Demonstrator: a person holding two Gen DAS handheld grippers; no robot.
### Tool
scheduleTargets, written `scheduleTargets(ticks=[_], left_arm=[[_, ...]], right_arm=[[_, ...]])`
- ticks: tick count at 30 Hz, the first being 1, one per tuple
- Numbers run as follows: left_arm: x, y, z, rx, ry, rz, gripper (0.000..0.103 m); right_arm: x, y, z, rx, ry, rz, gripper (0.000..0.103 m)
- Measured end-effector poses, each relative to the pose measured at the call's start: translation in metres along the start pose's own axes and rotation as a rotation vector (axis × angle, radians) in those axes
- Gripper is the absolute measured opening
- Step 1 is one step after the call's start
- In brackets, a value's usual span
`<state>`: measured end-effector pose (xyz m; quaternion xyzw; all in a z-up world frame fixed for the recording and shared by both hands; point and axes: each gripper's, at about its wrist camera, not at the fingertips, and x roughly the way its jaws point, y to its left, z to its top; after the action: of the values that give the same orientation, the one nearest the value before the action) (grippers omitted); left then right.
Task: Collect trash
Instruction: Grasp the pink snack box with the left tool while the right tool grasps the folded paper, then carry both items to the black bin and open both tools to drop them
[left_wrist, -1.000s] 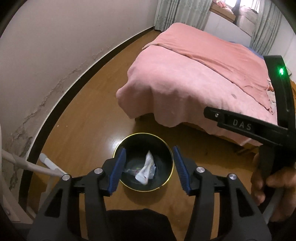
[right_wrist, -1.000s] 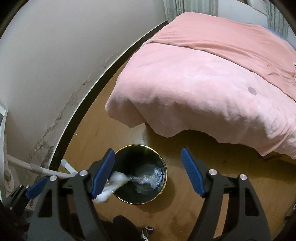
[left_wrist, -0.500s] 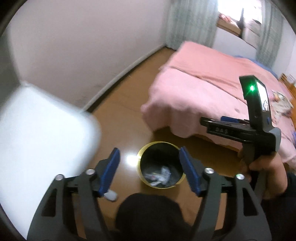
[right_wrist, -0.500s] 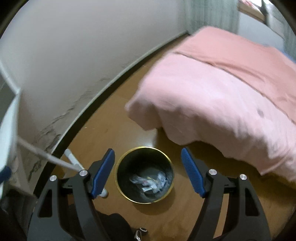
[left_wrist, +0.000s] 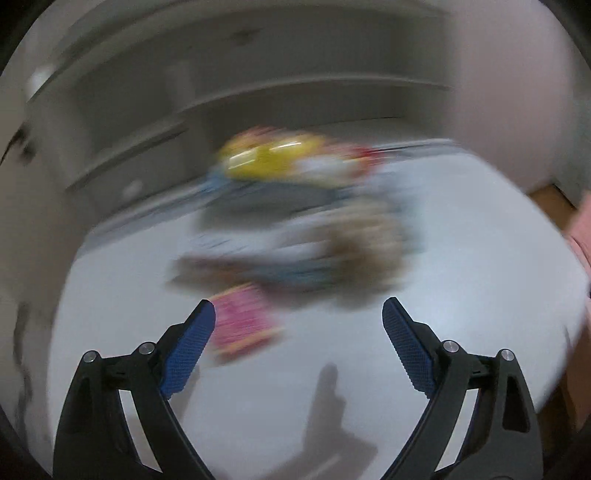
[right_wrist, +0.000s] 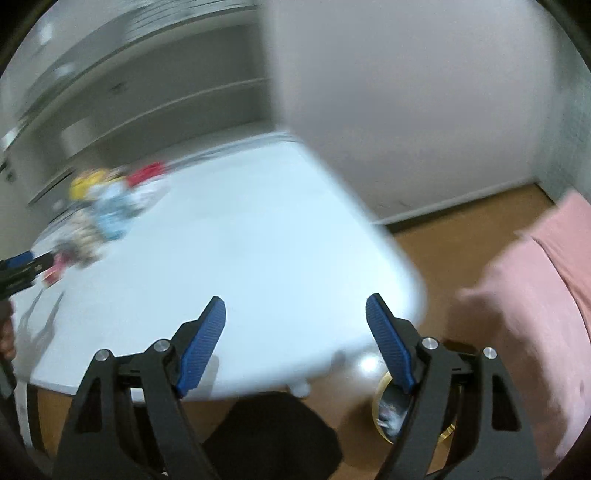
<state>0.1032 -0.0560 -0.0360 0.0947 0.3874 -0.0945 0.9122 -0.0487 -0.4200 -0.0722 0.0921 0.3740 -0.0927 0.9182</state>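
Left tongs (left_wrist: 298, 317) are opening, nothing between the blue pads, hanging over the white counter (left_wrist: 461, 288). Just past their left pad lies a pink wrapper (left_wrist: 242, 325); beyond it, a blurred heap of trash (left_wrist: 295, 221) topped by something yellow. Right tongs (right_wrist: 295, 317) gape wide and empty at the counter's near edge, the gold-rimmed black bin (right_wrist: 388, 410) below on the floor. Reaching for more trash, I'd judge: next, close on that wrapper.
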Motion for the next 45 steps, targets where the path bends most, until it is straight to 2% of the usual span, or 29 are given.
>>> scheduleTargets(ticks=[1,5,8,12,14,15,16,17,20,23,28,31,35,36,38,41,42,45], left_arm=[[0.007,0.018,-0.004,-0.041,0.020,0.015,0.089],[0.026,0.038,-0.012,-0.096,0.074,0.021,0.089],[0.040,0.041,-0.012,-0.115,0.096,0.019,0.089],[0.055,0.038,-0.008,-0.127,0.127,0.028,0.089],[0.060,0.041,-0.006,-0.145,0.126,0.028,0.085],[0.058,0.044,-0.005,-0.145,0.117,0.028,0.072],[0.056,0.047,-0.006,-0.137,0.104,0.030,0.050],[0.054,0.051,-0.007,-0.127,0.096,0.032,0.042],[0.045,0.074,-0.014,-0.156,0.111,-0.005,0.041],[0.028,0.095,-0.027,-0.146,0.099,0.025,0.041],[0.002,0.128,-0.053,-0.159,0.103,0.038,0.041],[-0.007,0.142,-0.065,-0.195,0.099,0.029,0.041],[-0.011,0.158,-0.074,-0.245,0.100,0.022,0.041],[-0.012,0.159,-0.074,-0.248,0.101,0.023,0.041],[-0.013,0.159,-0.072,-0.254,0.097,0.024,0.041],[-0.014,0.154,-0.067,-0.252,0.093,0.019,0.041],[-0.015,0.151,-0.065,-0.248,0.091,0.017,0.041],[-0.020,0.137,-0.057,-0.227,0.080,0.006,0.041]], right_arm=[[0.003,0.019,0.003,-0.030,0.002,0.028,0.076],[0.016,0.078,0.013,-0.133,0.011,0.113,0.076],[0.022,0.117,0.020,-0.191,0.014,0.165,0.076],[0.020,0.150,0.024,-0.254,0.007,0.221,0.076],[0.019,0.169,0.030,-0.296,0.008,0.258,0.076],[0.019,0.177,0.032,-0.319,0.011,0.273,0.076],[0.021,0.191,0.037,-0.360,0.014,0.293,0.076],[0.022,0.201,0.040,-0.387,0.013,0.302,0.076],[0.027,0.242,0.051,-0.511,0.025,0.352,0.076],[0.043,0.291,0.059,-0.657,0.071,0.383,0.076],[0.085,0.366,0.064,-0.885,0.141,0.366,0.076],[0.115,0.392,0.066,-0.941,0.193,0.340,0.076],[0.140,0.399,0.069,-0.930,0.272,0.337,0.064],[0.143,0.399,0.072,-0.909,0.292,0.346,0.050],[0.142,0.396,0.075,-0.870,0.312,0.359,0.031],[0.127,0.391,0.073,-0.830,0.312,0.419,0.007],[0.118,0.386,0.072,-0.800,0.311,0.451,0.004],[0.092,0.372,0.071,-0.729,0.271,0.491,0.004]])
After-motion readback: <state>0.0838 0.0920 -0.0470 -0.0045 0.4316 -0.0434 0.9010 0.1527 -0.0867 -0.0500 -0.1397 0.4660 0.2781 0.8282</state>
